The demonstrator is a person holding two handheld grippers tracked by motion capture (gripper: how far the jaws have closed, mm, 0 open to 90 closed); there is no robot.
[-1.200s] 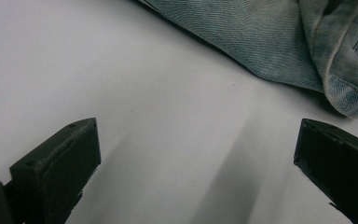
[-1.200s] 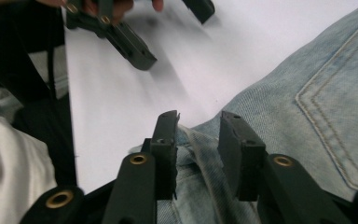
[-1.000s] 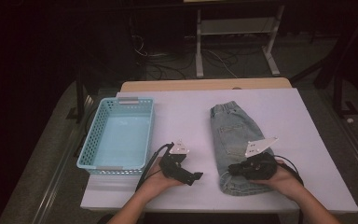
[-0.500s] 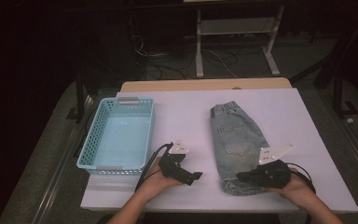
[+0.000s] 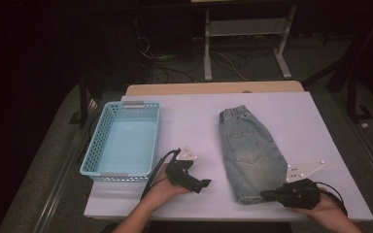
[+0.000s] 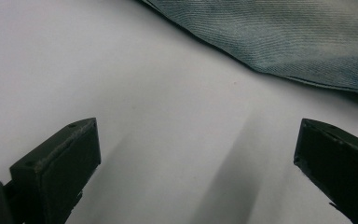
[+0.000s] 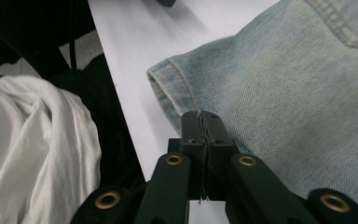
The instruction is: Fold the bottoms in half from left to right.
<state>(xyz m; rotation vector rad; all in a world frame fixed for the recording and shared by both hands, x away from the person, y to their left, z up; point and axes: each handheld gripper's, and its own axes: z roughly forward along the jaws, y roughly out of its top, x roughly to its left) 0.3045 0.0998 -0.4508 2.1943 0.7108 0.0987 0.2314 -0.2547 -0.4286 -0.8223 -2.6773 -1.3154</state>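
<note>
Folded denim shorts (image 5: 248, 154) lie on the white desk (image 5: 199, 116), well right of the empty blue basket (image 5: 124, 141). The right claw (image 5: 267, 196) rests clenched at the shorts' near hem; whether it pinches fabric cannot be told. The left claw (image 5: 205, 184), jaws spread and empty, waits on bare desk left of the shorts. A fold appears under way; next, the hem likely needs a sure pinch and lift.

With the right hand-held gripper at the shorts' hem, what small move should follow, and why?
Probably lift the hem and fold it toward the waistband. The right hand-held gripper has its jaws closed at the hem edge of the denim shorts, which lie flat; the left hand-held gripper waits open on the table.
</note>
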